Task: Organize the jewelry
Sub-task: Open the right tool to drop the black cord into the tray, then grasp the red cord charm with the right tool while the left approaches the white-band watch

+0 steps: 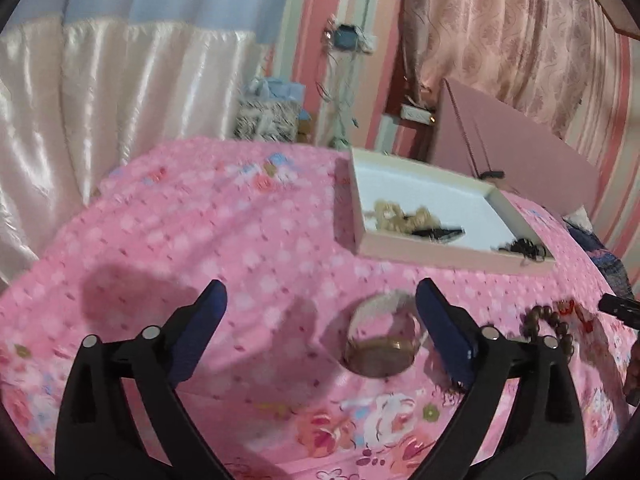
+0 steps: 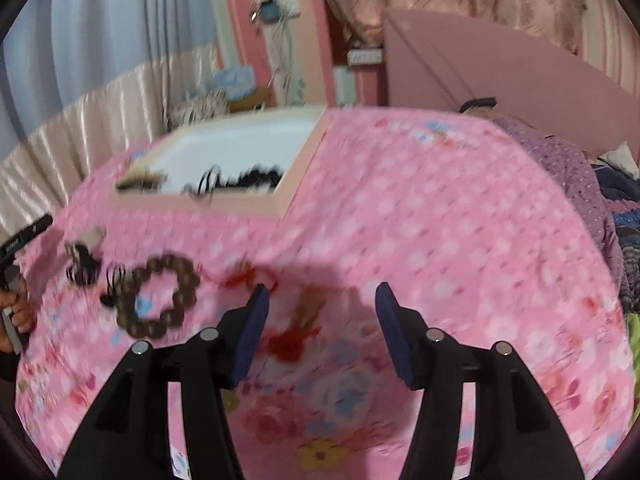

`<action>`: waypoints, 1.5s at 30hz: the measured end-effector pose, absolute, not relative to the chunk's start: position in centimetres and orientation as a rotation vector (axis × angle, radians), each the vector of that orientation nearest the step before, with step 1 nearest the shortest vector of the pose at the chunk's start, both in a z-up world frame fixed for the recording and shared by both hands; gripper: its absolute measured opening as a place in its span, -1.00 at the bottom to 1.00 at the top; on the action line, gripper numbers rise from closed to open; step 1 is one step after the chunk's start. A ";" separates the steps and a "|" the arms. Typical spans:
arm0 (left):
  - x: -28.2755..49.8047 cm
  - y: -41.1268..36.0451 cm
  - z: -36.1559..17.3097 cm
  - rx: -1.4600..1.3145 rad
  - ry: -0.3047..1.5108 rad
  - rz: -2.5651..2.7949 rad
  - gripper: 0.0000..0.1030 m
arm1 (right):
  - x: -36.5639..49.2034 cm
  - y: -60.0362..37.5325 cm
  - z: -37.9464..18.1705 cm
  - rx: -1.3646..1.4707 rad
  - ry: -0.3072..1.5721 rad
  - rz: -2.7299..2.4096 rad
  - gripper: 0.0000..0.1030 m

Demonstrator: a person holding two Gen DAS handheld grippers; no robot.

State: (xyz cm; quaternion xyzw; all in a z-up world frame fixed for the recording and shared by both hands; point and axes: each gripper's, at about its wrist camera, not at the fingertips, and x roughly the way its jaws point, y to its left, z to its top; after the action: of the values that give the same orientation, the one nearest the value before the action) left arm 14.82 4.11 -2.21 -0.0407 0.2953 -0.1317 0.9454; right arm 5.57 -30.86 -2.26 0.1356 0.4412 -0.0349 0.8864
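A pink box with a white lining (image 1: 452, 254) (image 2: 298, 172) lies open on the pink floral cloth (image 1: 240, 240); gold pieces (image 1: 400, 214) and dark pieces (image 1: 524, 246) lie inside. My left gripper (image 1: 322, 300) is open, above the cloth, with a gold and pink bangle (image 1: 380, 350) just inside its right finger. A brown bead bracelet (image 1: 550, 326) (image 2: 160, 298) lies to the right of it. My right gripper (image 2: 320, 298) is open over a red tasselled piece (image 2: 294, 332). Dark hair clips (image 2: 82, 266) lie left of the beads.
The box's pink lid (image 1: 508, 140) stands upright behind the box. A purple cloth (image 2: 568, 168) and dark bedding (image 2: 628, 232) lie at the right edge. Satin curtains (image 1: 80, 120) hang on the left. A patterned bag (image 1: 266, 118) stands beyond the cloth.
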 end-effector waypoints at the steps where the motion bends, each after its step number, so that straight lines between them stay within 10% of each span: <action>1: 15.2 4.0 -2.6 -0.080 0.620 -0.275 0.84 | 5.6 -30.4 -2.7 0.276 0.929 -0.068 0.08; 6: 15.7 4.7 -3.5 -0.109 0.653 -0.285 0.85 | 6.6 -28.4 -4.5 0.182 1.017 -0.065 0.05; 16: 14.5 3.4 -3.3 -0.024 0.630 -0.275 0.89 | 5.9 -28.9 -4.7 0.162 1.028 -0.078 -0.82; 37: 16.1 -2.9 -6.0 0.315 0.799 -0.297 0.86 | 5.8 -29.3 -4.8 0.208 1.024 -0.065 -0.80; 45: 16.5 -3.4 -6.5 0.327 0.821 -0.315 0.45 | 5.8 -29.4 -4.9 0.210 1.023 -0.064 -0.79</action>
State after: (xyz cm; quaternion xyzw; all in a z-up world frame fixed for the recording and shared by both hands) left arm 16.50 -3.44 -6.54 0.1578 0.3955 -0.1518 0.8920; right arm 5.82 -29.38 -4.87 0.1002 0.4887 -0.0307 0.8661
